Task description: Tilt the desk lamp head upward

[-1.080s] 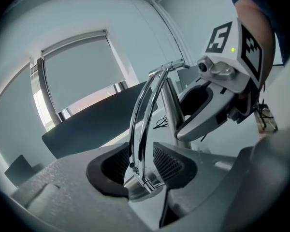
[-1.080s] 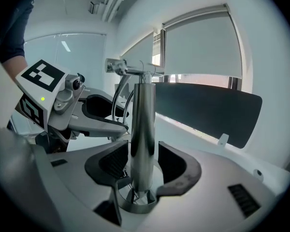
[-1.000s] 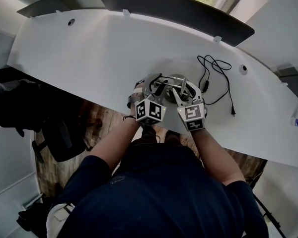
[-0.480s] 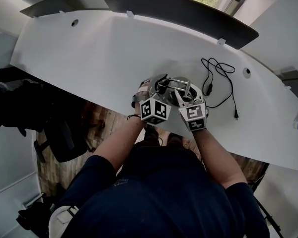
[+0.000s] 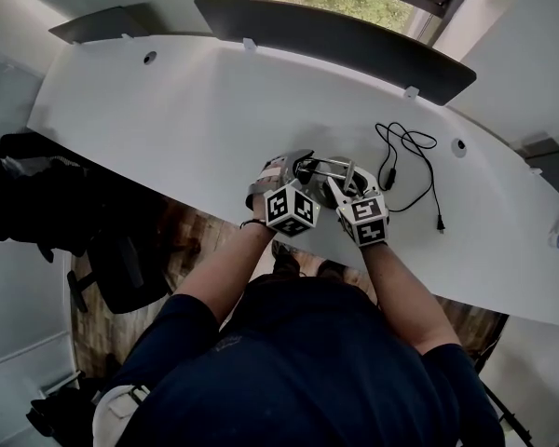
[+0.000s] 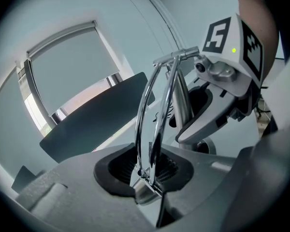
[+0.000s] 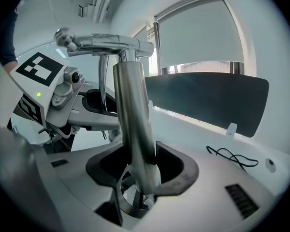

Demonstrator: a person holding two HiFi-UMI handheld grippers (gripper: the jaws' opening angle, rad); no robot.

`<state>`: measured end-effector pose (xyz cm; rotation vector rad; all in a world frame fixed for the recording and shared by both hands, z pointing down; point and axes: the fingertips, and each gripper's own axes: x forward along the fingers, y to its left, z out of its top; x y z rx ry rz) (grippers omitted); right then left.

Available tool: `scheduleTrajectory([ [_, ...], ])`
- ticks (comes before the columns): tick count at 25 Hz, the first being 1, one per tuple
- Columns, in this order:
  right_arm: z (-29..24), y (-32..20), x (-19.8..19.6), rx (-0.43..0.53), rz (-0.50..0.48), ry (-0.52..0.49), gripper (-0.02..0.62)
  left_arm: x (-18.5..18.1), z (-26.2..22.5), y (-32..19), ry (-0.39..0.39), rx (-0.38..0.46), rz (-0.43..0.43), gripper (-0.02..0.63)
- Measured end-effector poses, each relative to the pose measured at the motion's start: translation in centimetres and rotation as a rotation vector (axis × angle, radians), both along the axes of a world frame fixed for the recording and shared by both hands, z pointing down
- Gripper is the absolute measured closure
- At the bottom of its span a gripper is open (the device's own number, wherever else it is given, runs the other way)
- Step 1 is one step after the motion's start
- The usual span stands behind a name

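Note:
The chrome desk lamp (image 5: 334, 169) stands near the desk's front edge, between both grippers. My left gripper (image 6: 147, 170) is shut on the lamp's thin twin chrome rods (image 6: 154, 129), which rise from its dark pads to a top crossbar (image 7: 106, 43). My right gripper (image 7: 140, 173) is shut on the thick chrome post (image 7: 133, 120), which runs up between its pads. In the head view the left gripper (image 5: 293, 170) and the right gripper (image 5: 342, 186) sit side by side at the lamp. The lamp head itself is not clear to see.
The white desk (image 5: 186, 110) curves away, with a dark panel (image 5: 335, 31) along its back under a window. A black cable (image 5: 405, 156) lies coiled to the right of the lamp. An office chair (image 5: 121, 268) stands on the floor to the left.
The left gripper's jaws have closed in on the thin rods. Both grippers stay at the lamp, and the head view has shifted slightly.

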<state>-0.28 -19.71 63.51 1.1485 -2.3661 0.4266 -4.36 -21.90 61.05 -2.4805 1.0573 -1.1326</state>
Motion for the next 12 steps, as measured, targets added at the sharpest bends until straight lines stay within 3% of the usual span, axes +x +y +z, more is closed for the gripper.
scheduleTrajectory([
  [12, 0.2, 0.0, -0.6, -0.075, -0.012, 0.028, 0.42, -2.2, -2.0, -0.4, -0.108, 0.046, -0.032, 0.52],
])
